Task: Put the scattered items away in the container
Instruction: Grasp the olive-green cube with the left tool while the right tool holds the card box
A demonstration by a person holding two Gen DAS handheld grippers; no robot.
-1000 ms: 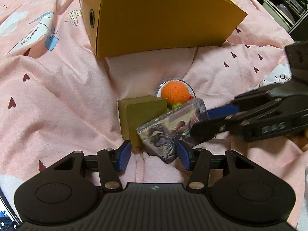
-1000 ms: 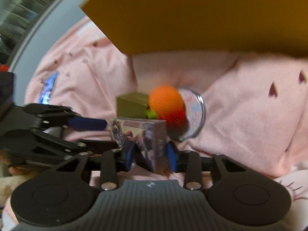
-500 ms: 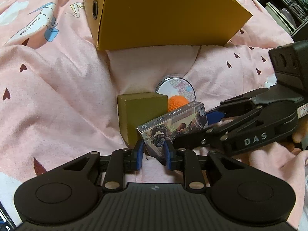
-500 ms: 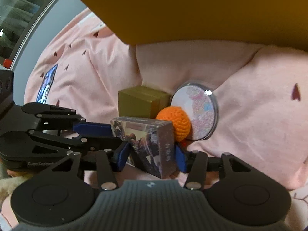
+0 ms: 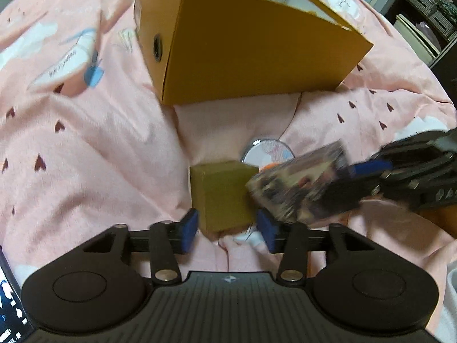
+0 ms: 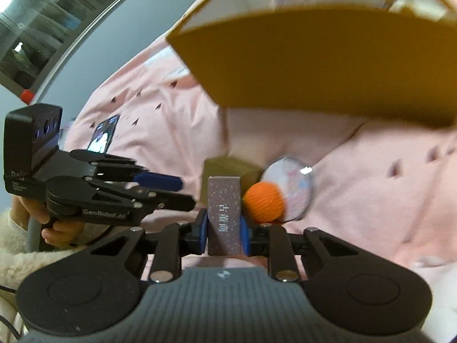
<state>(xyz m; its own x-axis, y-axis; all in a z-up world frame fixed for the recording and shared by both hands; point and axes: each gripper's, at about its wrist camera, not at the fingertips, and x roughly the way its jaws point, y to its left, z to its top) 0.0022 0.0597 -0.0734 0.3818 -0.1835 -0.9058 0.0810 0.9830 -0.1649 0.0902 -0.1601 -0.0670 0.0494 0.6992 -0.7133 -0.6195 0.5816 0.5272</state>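
My right gripper (image 6: 223, 231) is shut on a printed card box (image 6: 224, 214) and holds it off the bedding; the box also shows blurred in the left wrist view (image 5: 300, 188). My left gripper (image 5: 227, 230) is open, its pads either side of the front of an olive cube box (image 5: 221, 194). An orange crochet ball (image 6: 264, 201) and a round compact mirror (image 6: 294, 188) lie behind the cube. The open yellow cardboard container (image 5: 257, 54) stands beyond them.
Everything lies on a rumpled pink bedsheet (image 5: 85, 143) with heart prints. A phone (image 6: 103, 137) lies on the sheet at the left. Shelving (image 5: 422, 14) stands past the bed at the far right.
My left gripper let go of the card box and opened, now around the olive cube. My right gripper closed on the card box and lifted it to the right.
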